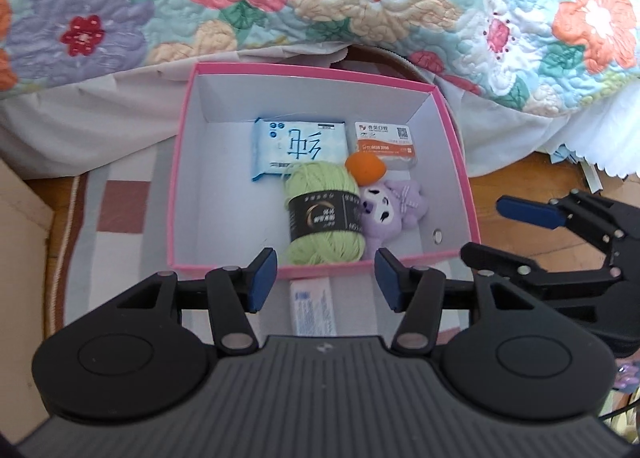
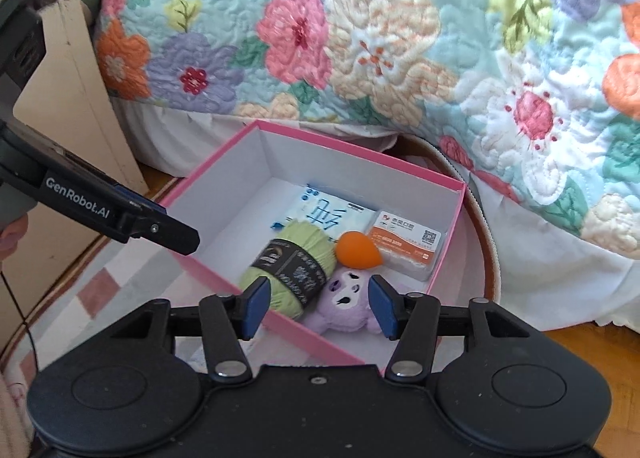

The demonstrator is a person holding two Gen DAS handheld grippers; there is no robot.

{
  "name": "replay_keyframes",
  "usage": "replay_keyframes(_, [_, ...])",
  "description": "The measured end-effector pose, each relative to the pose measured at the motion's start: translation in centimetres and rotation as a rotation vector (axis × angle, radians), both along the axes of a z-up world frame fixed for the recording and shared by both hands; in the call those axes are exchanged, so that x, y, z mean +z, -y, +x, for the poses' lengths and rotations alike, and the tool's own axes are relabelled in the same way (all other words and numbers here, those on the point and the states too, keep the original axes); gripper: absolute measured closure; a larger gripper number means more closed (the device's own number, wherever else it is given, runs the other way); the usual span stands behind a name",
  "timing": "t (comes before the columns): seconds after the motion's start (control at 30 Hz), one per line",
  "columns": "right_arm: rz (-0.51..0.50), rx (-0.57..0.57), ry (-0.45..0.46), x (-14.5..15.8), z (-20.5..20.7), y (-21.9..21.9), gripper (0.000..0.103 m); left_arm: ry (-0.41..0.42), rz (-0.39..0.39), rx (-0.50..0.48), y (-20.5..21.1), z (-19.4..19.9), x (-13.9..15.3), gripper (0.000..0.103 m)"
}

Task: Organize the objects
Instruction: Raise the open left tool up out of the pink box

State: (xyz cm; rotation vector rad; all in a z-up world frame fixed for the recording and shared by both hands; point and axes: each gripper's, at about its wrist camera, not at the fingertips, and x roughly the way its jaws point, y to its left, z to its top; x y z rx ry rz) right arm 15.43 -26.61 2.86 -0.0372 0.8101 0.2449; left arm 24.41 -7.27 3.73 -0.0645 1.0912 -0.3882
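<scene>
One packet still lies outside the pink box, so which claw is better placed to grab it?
Left, probably. The white packet lies on the rug just before the pink box, directly between the open left claw. The right claw, also empty, looks into the box.

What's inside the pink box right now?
The pink box holds green yarn, a purple plush toy, an orange egg-shaped piece, a blue tissue pack and an orange-labelled packet. Anything beneath them is hidden.

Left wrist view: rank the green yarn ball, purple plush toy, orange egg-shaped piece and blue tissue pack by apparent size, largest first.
1. Green yarn ball, nearer the camera
2. Blue tissue pack, close to it, partly hidden
3. Purple plush toy
4. Orange egg-shaped piece
</scene>
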Motion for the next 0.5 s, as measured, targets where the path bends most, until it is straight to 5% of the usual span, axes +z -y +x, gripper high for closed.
replay_keyframes(0.5, [0.014,0.072,-0.014,3.8,-3.9,-3.5,0.040,0.041,-0.020,-0.028,-3.3,-4.8,4.0,0.049])
